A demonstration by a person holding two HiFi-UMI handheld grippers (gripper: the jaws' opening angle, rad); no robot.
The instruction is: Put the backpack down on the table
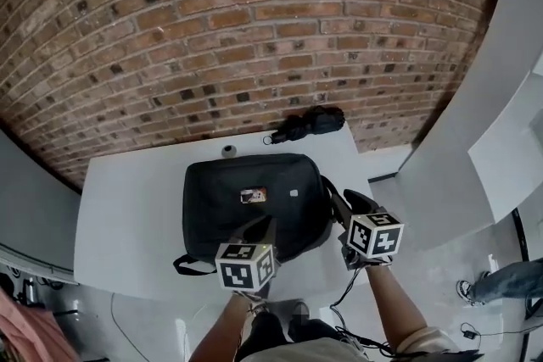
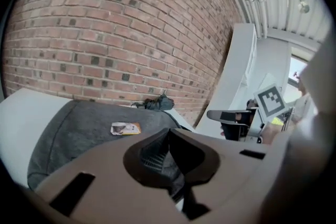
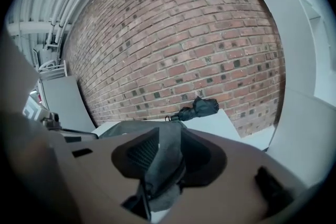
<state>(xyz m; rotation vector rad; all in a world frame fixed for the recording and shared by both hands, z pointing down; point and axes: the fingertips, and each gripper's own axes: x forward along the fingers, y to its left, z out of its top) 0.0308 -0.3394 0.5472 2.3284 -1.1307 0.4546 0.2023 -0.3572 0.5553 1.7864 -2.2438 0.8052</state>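
A black backpack (image 1: 254,199) lies flat on the white table (image 1: 127,216), with an orange label (image 1: 253,196) on its top face. At the pack's near edge, my left gripper (image 1: 259,226) has its jaws shut; in the left gripper view (image 2: 169,147) a bit of grey fabric of the backpack (image 2: 68,134) sits pinched low between the pads. My right gripper (image 1: 352,203) is at the pack's right side. Its own view (image 3: 168,160) shows a grey shoulder strap (image 3: 164,157) running up between its pads, which are shut on it.
A folded black umbrella (image 1: 310,125) lies at the table's far edge by the brick wall, with a small round object (image 1: 229,151) to its left. A white wall and partition (image 1: 458,157) stand at the right. A cable trails on the floor below.
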